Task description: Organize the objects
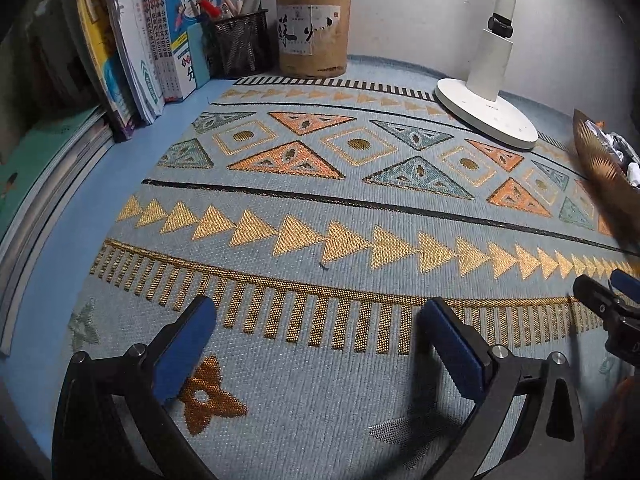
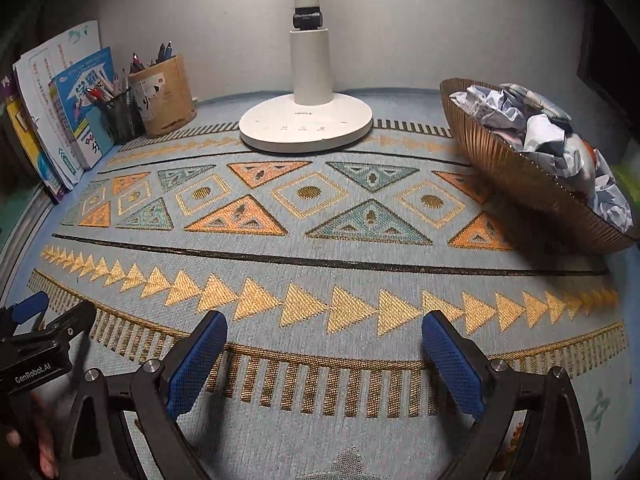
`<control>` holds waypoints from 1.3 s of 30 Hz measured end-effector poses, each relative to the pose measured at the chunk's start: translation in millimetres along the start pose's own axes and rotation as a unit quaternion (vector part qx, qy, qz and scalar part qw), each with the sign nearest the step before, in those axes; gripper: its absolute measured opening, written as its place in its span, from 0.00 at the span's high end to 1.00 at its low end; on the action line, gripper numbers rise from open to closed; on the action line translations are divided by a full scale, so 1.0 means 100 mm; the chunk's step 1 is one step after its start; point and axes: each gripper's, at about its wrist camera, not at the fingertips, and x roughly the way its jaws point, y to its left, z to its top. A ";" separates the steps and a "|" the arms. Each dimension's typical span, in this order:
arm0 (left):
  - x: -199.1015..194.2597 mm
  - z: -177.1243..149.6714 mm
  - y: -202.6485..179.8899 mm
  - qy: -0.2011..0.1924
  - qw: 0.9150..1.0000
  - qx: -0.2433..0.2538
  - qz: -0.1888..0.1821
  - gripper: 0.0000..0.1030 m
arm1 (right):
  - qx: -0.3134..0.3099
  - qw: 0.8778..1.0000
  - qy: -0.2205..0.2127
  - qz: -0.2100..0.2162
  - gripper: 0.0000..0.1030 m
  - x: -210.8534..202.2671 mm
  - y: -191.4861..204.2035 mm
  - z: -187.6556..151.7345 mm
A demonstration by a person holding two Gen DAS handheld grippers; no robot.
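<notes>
Desk, patterned woven mat (image 2: pixel 320 240): we hold the left gripper (image 1: pixel 316 344) and right gripper (image 2: pixel 324 354) low near the front edge, both released, jaws wide, nothing between them. Right edge: ribbed brown bowl (image 2: pixel 520 184) heaped with crumpled paper (image 2: pixel 552 140). We judge the paper light, soft and springy; take a wad by a protruding fold. Back left corner: upright books (image 1: pixel 160 40), mesh pen cup (image 1: pixel 240 44), cylindrical pen holder (image 1: pixel 314 36). Back edge: white lamp base (image 2: pixel 306 124).
</notes>
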 end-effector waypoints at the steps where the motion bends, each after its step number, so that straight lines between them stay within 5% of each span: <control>1: 0.00 0.00 0.00 0.000 1.000 0.001 0.001 0.00 | -0.004 1.000 0.013 -0.004 0.00 0.04 0.01 0.01; 39: -0.01 0.00 0.04 -0.001 1.000 -0.005 0.004 0.00 | -0.014 1.000 -0.011 -0.015 0.00 0.03 0.05 -0.11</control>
